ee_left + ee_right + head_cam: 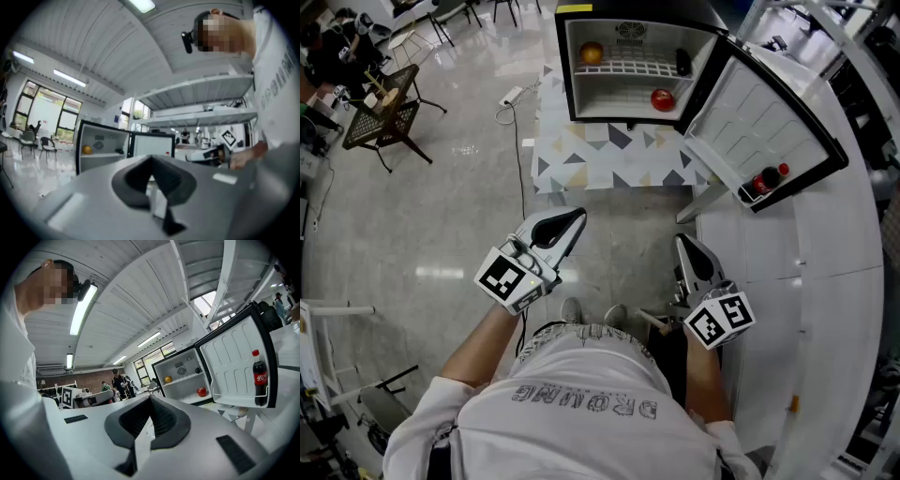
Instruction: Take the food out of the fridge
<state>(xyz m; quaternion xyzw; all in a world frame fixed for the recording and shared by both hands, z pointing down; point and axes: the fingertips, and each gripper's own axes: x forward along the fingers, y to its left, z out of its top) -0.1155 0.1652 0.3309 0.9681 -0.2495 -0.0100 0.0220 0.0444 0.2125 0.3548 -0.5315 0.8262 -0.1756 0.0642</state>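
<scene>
The small black fridge [565, 66] stands open on a low table ahead of me. Inside it an orange [592, 53] lies on the upper wire shelf beside a small dark object [682, 63], and a red apple [663, 98] rests on the bottom. A cola bottle [766, 181] stands in the swung-out door [759, 122]. My left gripper [574, 219] and right gripper [682, 241] are held level, well short of the fridge, both shut with nothing between them. The right gripper view shows the orange [168, 379], apple [202, 392] and bottle [260, 378]; the left gripper view shows the orange [87, 149].
A patterned cloth covers the table [581, 159] under the fridge. A white curved counter [834, 281] runs along the right. A dark wicker side table [382, 117] and a power strip [511, 96] are on the floor at left. People stand far off in the right gripper view.
</scene>
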